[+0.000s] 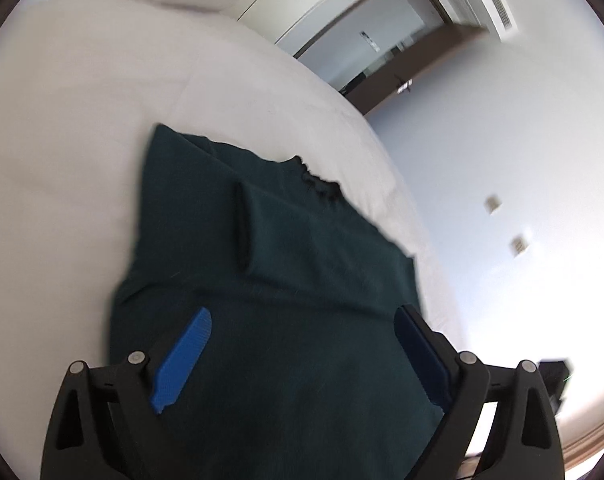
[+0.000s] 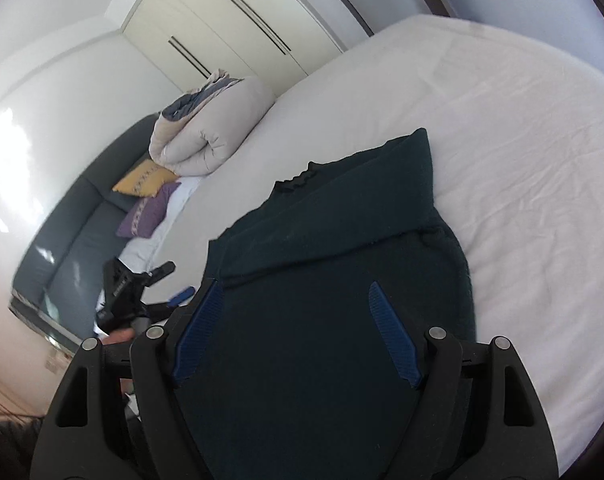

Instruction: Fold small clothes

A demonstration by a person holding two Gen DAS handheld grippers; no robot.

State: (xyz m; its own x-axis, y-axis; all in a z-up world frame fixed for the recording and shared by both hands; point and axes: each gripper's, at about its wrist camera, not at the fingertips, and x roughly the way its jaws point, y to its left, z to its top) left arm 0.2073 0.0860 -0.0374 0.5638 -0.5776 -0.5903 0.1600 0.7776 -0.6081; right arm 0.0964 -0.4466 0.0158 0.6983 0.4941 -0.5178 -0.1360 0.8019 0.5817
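White bed sheet, rolled beige duvet, yellow pillow, purple pillow, cream wardrobe

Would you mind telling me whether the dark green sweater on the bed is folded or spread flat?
Partly folded: the sweater has a sleeve laid across its body, which otherwise lies flat on the bed.
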